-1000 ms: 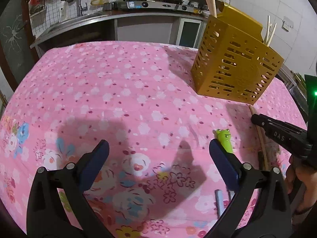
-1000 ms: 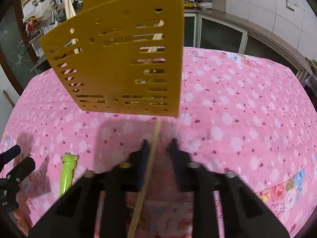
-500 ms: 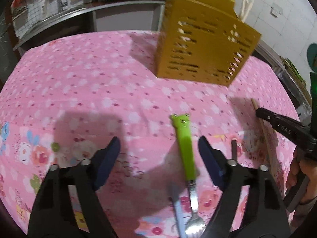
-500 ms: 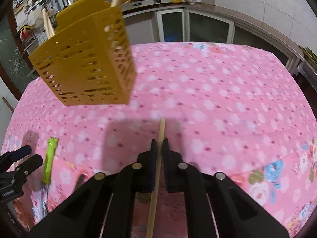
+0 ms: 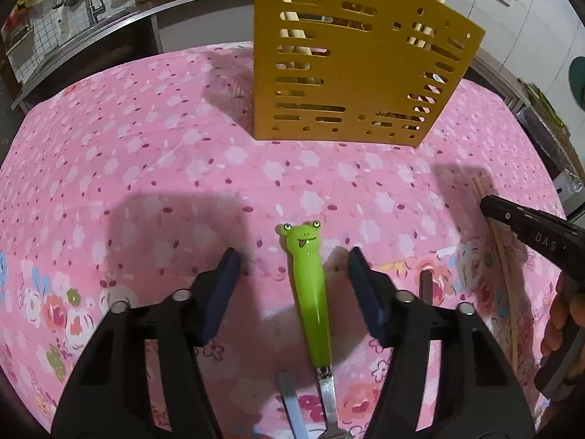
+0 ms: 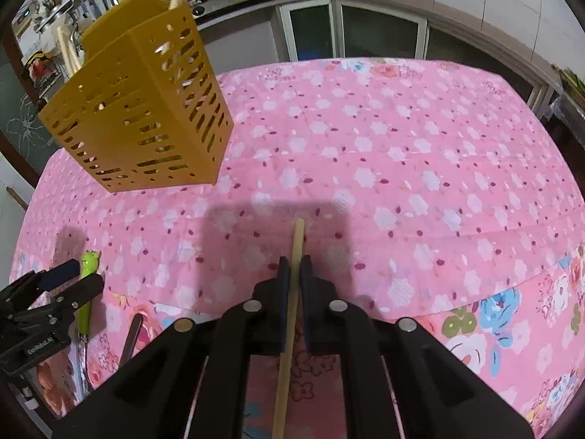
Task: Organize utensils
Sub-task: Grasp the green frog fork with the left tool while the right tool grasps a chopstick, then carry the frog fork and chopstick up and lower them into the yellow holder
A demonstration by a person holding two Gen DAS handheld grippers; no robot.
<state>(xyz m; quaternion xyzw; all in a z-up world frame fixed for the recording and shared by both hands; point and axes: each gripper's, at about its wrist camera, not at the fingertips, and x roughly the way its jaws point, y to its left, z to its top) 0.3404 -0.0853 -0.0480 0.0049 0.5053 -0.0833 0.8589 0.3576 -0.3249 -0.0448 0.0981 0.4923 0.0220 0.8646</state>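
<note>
A yellow slotted utensil holder (image 5: 351, 73) stands on the pink flowered tablecloth (image 5: 146, 146), with wooden sticks in it; it also shows in the right wrist view (image 6: 142, 117). My left gripper (image 5: 292, 259) is open, its jaws on either side of a green frog-handled fork (image 5: 309, 292) lying on the cloth. My right gripper (image 6: 296, 265) is shut on a wooden chopstick (image 6: 294, 256), which also shows in the left wrist view (image 5: 504, 278). The fork (image 6: 87, 292) and left gripper (image 6: 62, 285) appear at the left of the right wrist view.
Two more metal utensil handles (image 5: 292, 406) (image 5: 426, 287) lie on the cloth near the fork. A kitchen counter with sink and stove (image 5: 109, 11) runs behind the table. Cabinets (image 6: 365, 29) stand beyond the far table edge.
My left gripper has moved right and forward until its open jaws straddle the frog fork. My right gripper has closed on the chopstick and swung away from the holder.
</note>
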